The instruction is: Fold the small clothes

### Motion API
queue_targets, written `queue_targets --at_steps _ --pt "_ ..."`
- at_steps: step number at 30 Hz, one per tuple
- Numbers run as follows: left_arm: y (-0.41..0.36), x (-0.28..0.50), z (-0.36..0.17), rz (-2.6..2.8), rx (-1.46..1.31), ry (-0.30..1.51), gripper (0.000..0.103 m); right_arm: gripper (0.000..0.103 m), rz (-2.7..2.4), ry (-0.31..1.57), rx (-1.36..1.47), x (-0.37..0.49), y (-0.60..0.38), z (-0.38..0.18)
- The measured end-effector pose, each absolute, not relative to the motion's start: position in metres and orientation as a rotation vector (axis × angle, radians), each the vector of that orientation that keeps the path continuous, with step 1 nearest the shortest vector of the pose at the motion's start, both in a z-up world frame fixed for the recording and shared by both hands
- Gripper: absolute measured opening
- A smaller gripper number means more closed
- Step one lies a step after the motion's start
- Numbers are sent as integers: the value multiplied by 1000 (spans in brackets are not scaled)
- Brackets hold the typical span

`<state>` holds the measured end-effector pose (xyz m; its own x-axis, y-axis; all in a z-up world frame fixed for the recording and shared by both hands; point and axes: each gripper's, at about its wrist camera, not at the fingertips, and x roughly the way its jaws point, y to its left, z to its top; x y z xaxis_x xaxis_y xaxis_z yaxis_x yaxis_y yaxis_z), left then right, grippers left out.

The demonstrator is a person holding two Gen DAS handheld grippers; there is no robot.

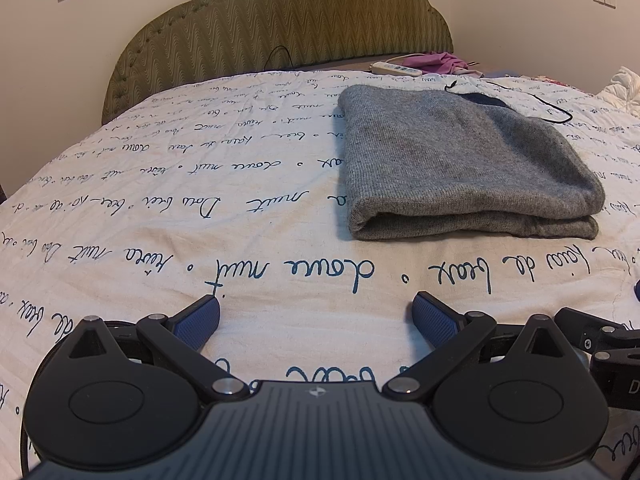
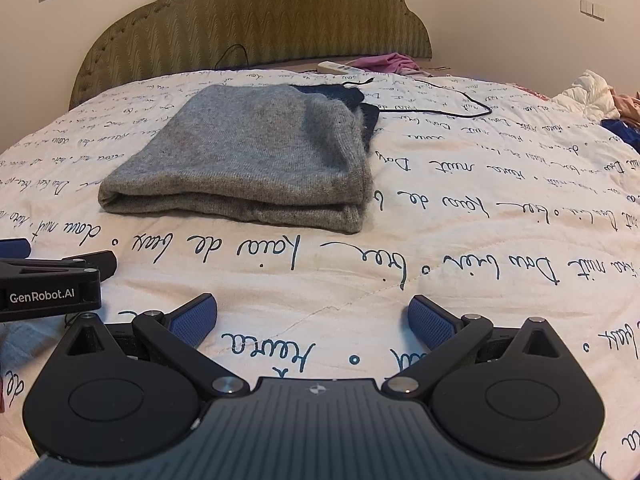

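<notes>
A grey knitted garment [image 1: 460, 160] lies folded in a flat rectangle on the bed, with a dark blue part showing at its far edge. It also shows in the right wrist view [image 2: 256, 156]. My left gripper [image 1: 316, 316] is open and empty, low over the quilt, short of the garment's near fold. My right gripper [image 2: 312, 316] is open and empty, also short of the garment. The left gripper's body [image 2: 48, 284] shows at the left edge of the right wrist view.
The bed has a white quilt [image 1: 200, 200] with blue handwriting print. A black cable [image 2: 440, 108] lies behind the garment. A white power strip [image 2: 340, 67] and pink cloth [image 2: 388, 62] lie by the green headboard [image 1: 280, 20]. White bedding [image 2: 588, 96] is piled at right.
</notes>
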<state>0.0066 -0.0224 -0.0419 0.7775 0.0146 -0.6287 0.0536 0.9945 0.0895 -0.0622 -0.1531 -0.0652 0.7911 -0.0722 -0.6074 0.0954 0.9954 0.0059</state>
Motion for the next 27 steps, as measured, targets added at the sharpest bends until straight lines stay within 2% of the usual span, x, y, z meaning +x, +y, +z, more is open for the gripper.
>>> queue_targets --at_steps 27 --pt "-21 8 -43 -29 92 685 103 103 -99 647 42 -62 -155 -65"
